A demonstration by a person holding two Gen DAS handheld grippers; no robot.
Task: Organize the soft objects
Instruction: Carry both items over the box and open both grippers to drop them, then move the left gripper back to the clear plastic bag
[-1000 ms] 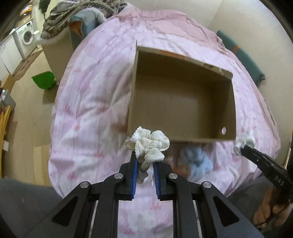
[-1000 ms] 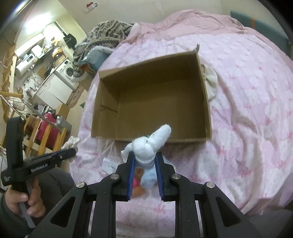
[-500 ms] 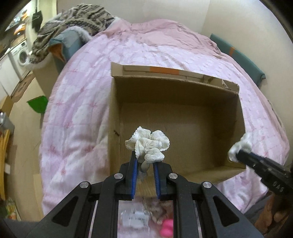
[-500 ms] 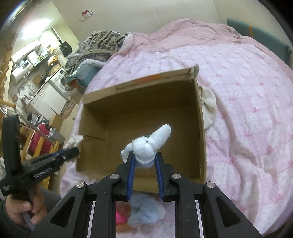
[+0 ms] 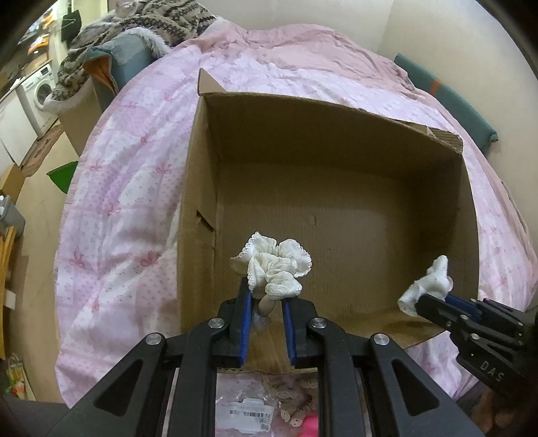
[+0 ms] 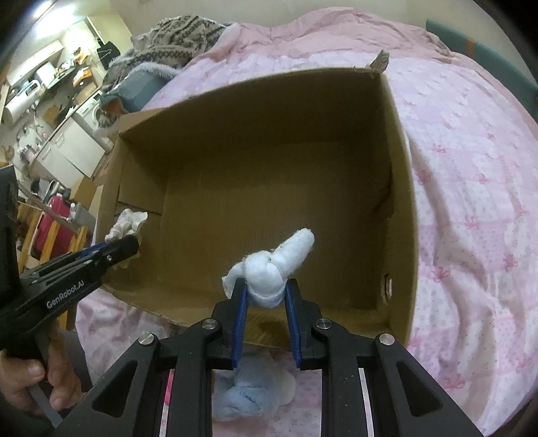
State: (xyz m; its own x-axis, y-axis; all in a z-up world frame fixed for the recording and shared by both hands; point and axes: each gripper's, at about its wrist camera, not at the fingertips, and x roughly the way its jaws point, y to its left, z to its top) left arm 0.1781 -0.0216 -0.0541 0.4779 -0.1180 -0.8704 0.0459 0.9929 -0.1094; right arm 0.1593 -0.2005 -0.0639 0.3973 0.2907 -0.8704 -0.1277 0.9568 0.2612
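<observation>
An open cardboard box [image 5: 201, 188] with a bare floor lies on the pink bed; it also shows in the right wrist view [image 6: 400, 188]. My left gripper [image 5: 265, 295] is shut on a cream lace-trimmed cloth bundle [image 5: 274, 265] and holds it above the box's near left part. My right gripper [image 6: 265, 292] is shut on a white rolled sock [image 6: 277, 262] above the box's near edge. Each gripper shows in the other's view: the right gripper [image 5: 433, 302] and the left gripper [image 6: 117, 245].
The pink patterned bedspread [image 5: 127, 188] surrounds the box. Below the near edge lie a light blue fluffy item [image 6: 248, 393], a plastic packet [image 5: 245, 411] and something pink [image 5: 307, 423]. A knit blanket pile [image 5: 141, 30] lies far left. A cream cloth [image 6: 412, 154] lies beside the box's right wall.
Both grippers have moved forward with their bundles, from in front of the box to above its near part. The box now fills both views.
</observation>
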